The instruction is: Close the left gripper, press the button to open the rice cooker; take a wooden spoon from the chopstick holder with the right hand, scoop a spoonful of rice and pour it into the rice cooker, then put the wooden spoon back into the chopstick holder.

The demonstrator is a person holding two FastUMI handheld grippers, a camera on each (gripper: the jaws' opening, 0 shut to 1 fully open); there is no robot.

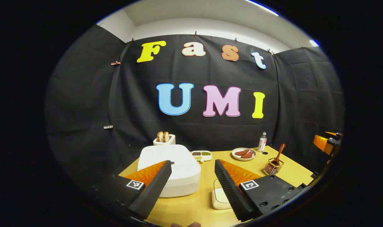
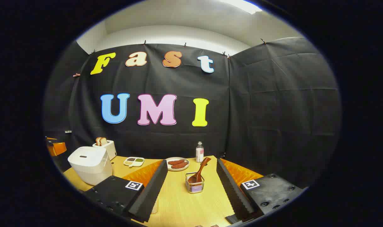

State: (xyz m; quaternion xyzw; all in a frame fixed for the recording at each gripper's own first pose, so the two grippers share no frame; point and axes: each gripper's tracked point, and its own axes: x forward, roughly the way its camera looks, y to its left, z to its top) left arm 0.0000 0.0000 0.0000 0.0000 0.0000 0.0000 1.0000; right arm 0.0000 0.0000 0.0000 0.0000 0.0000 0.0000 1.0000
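Note:
The white rice cooker [image 1: 178, 164] stands with its lid down at the table's left, just beyond my left gripper [image 1: 193, 164], which is open with its left finger in front of the cooker. A wooden spoon [image 1: 279, 154] stands in the wire chopstick holder [image 1: 272, 168] to the right. In the right gripper view the holder [image 2: 194, 186] with the spoon [image 2: 201, 170] sits straight ahead between the fingers of my open right gripper [image 2: 191, 162], some way off. The rice cooker [image 2: 89, 164] is far left there. A white container [image 1: 220, 197] lies partly behind my left gripper's right finger.
At the back of the wooden table [image 2: 182, 205] stand a toaster with bread [image 2: 104, 146], a divided dish of beans [image 2: 133, 161], a plate of sausages [image 2: 177, 164] and a small bottle [image 2: 199, 152]. The other gripper's orange body shows at the far edge [image 1: 328, 143].

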